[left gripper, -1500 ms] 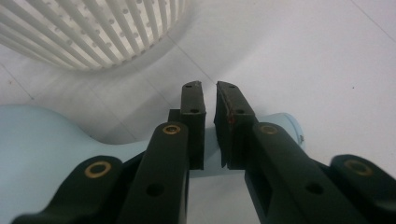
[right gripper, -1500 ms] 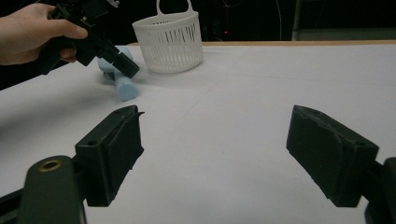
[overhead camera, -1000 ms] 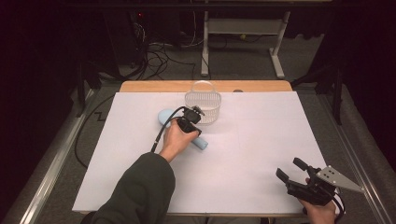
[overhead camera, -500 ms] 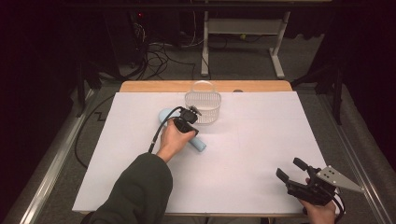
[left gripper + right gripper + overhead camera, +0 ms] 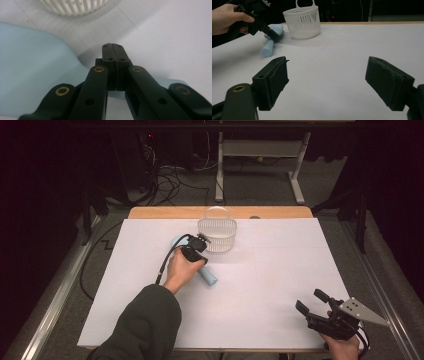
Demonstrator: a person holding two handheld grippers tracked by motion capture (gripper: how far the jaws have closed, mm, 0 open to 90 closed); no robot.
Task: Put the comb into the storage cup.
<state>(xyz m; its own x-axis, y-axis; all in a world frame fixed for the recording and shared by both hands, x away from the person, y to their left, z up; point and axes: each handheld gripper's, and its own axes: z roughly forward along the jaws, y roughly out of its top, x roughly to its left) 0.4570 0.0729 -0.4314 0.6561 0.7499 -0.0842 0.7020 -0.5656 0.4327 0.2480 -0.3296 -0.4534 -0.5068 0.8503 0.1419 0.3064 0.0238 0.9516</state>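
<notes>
high view: left gripper [image 5: 200,251], jaws closed on nothing beside the blue scoop [image 5: 207,276] at frame centre; white basket [image 5: 217,234] unfilled; right gripper [image 5: 315,306] wide.

A lab test station — white-covered table [image 5: 260,320], tangled floor cables [image 5: 170,177], dark surroundings.

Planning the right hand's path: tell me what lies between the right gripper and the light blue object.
Bare white table cover. In the right gripper view, nothing sits between the right gripper and the light blue object.
</notes>
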